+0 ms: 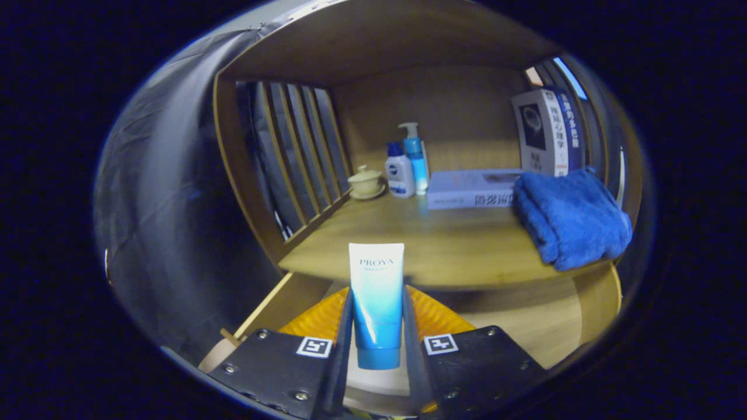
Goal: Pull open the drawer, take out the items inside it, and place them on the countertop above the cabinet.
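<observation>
Gripper (377, 344) fingers press from both sides on a white-and-blue tube (376, 303), which stands upright between them with its cap end down and its white flat end up. Under the tube, the open drawer (513, 329) shows a wooden floor, and an orange ribbed dish (318, 319) lies in it, just behind the fingers on both sides. Beyond the tube's top spreads the wooden countertop (443, 245), framed by a slatted side panel (297, 157) and a plain back wall. At the far end of the countertop stand a small lidded cup on a saucer (366, 182), a white bottle with a blue cap (400, 172) and a blue pump bottle (416, 157), close together. Next to them a flat box (470, 188) lies on its side, with upright books (548, 131) behind it and a folded blue towel (569, 217) at the countertop's front edge.
</observation>
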### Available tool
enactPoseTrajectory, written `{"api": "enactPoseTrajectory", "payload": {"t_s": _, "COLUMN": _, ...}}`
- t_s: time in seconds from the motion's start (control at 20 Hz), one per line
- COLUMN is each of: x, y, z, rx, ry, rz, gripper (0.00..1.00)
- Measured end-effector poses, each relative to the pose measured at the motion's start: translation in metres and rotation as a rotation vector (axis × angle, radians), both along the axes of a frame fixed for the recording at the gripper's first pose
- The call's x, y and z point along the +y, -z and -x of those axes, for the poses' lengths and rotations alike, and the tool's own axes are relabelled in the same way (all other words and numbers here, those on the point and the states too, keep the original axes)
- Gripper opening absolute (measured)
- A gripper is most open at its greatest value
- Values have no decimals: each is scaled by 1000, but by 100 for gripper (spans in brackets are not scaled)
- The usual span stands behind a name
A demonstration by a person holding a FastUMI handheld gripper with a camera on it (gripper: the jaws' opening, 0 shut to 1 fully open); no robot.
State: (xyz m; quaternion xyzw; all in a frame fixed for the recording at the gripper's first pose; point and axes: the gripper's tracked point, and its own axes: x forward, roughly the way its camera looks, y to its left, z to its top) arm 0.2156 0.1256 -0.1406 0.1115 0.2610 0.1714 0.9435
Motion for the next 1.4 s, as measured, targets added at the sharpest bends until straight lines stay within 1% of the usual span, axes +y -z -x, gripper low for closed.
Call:
{"api": "enactPoseTrajectory", "payload": {"t_s": 0.25, "x": -16, "y": -8, "z": -43, "rx": -53, "ry": 97, "rz": 91, "gripper": 43}}
{"api": "enactPoseTrajectory", "payload": {"t_s": 0.5, "x": -11, "y": 15, "z": -72, "rx": -25, "ry": 124, "rz": 182, "gripper": 43}}
{"api": "enactPoseTrajectory", "payload": {"t_s": 0.85, "x": -18, "y": 42, "z": -94, "rx": 24, "ry": 174, "rz": 224, "gripper": 43}}
{"api": "enactPoseTrajectory", "payload": {"t_s": 0.9, "x": -17, "y": 41, "z": -100, "rx": 7, "ry": 185, "rz": 216, "gripper": 43}}
{"api": "enactPoseTrajectory", "payload": {"t_s": 1.1, "x": -21, "y": 43, "z": -102, "rx": 6, "ry": 204, "rz": 217, "gripper": 43}}
{"api": "enactPoseTrajectory", "payload": {"t_s": 1.3, "x": -24, "y": 36, "z": -101, "rx": -19, "ry": 211, "rz": 216, "gripper": 47}}
{"api": "enactPoseTrajectory", "payload": {"t_s": 1.4, "x": -26, "y": 21, "z": -98, "rx": -68, "ry": 214, "rz": 207, "gripper": 62}}
